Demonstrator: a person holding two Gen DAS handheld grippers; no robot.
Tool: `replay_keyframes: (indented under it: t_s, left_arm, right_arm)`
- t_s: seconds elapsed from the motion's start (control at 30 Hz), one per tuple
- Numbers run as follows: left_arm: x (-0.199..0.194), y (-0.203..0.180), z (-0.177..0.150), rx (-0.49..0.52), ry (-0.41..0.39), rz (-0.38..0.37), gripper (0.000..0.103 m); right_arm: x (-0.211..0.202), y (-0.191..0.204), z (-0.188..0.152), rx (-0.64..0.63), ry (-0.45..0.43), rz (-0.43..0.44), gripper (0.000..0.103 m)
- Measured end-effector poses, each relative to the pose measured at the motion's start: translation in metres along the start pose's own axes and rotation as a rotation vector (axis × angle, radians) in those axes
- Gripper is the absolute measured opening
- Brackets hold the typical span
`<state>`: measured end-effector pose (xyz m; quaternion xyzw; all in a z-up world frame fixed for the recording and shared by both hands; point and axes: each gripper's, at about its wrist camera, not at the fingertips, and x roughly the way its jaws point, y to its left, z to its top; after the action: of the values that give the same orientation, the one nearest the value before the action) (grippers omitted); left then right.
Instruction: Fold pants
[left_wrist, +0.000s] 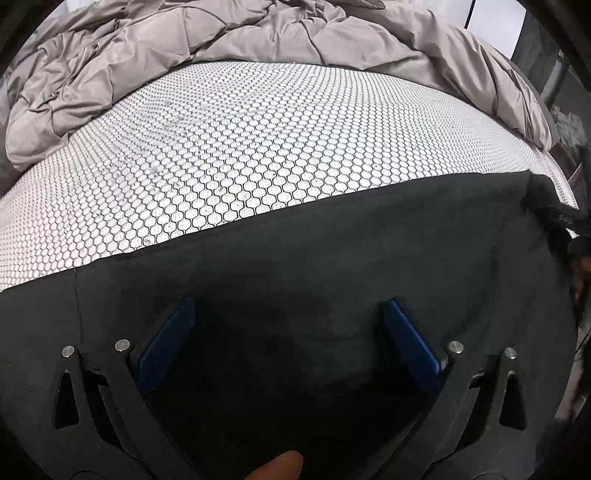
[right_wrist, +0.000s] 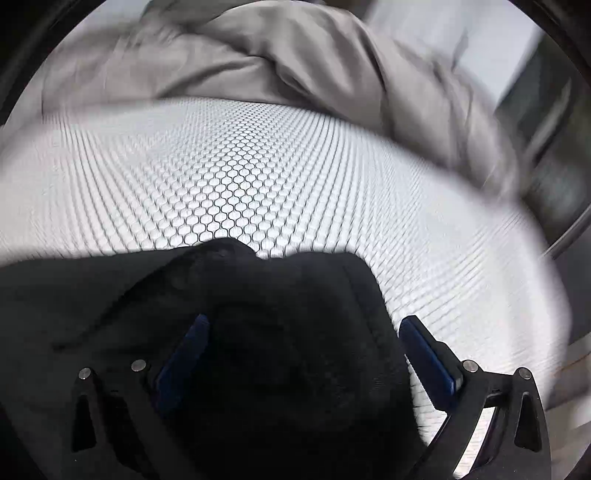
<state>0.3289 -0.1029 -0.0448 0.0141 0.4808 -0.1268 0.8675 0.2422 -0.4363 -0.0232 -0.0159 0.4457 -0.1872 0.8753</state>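
On the honeycomb-patterned bed (left_wrist: 258, 155), black pants (left_wrist: 295, 258) lie under both gaping, empty hand-held grippers, left (left_wrist: 288, 325) and right (right_wrist: 303, 343); next, probably, pinching an edge to fold.

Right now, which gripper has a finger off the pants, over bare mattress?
The right gripper: its right finger overhangs the honeycomb mattress. The left gripper sits wholly over pants.

Pants (left_wrist: 295, 266) on mattress (left_wrist: 258, 147) — duvet (left_wrist: 184, 40) behind.
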Motion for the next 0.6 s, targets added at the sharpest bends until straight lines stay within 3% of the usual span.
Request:
replay_keyframes:
  t_s: [0.1,0.17,0.27,0.37,0.4,0.43,0.5,0.57,0.6]
  left_arm:
    - [-0.022,0.002,0.003,-0.029,-0.03,-0.02,0.102]
    - [-0.046,-0.008,0.001,-0.02,-0.079,-0.084,0.102]
    - [-0.066,-0.037,-0.012,0.073,-0.114,-0.17,0.102]
    - [-0.045,-0.063,-0.026,0.157,-0.019,-0.18,0.102]
    - [-0.031,-0.069,-0.034,0.198,0.04,-0.131,0.102]
    - [-0.024,-0.071,-0.039,0.223,0.058,-0.085,0.102]
    - [-0.028,-0.063,-0.044,0.232,0.04,-0.084,0.102]
    - [-0.033,-0.045,-0.043,0.208,0.047,-0.058,0.102]
    - [-0.035,-0.029,-0.044,0.18,0.043,-0.027,0.102]
  right_arm:
    - [-0.038,0.009,-0.002,-0.075,-0.092,-0.064,0.102]
    - [-0.067,0.02,-0.005,-0.123,-0.14,-0.043,0.102]
    - [-0.097,0.042,-0.024,-0.146,-0.175,0.101,0.103]
    - [-0.087,0.073,-0.034,-0.213,-0.104,0.284,0.103]
    - [-0.08,0.089,-0.044,-0.271,-0.066,0.309,0.102]
    - [-0.07,0.104,-0.054,-0.348,-0.036,0.283,0.102]
    - [-0.054,0.113,-0.068,-0.455,-0.028,0.188,0.102]
    - [-0.054,0.096,-0.066,-0.417,-0.043,0.184,0.102]
    - [-0.054,0.078,-0.061,-0.393,-0.054,0.113,0.102]
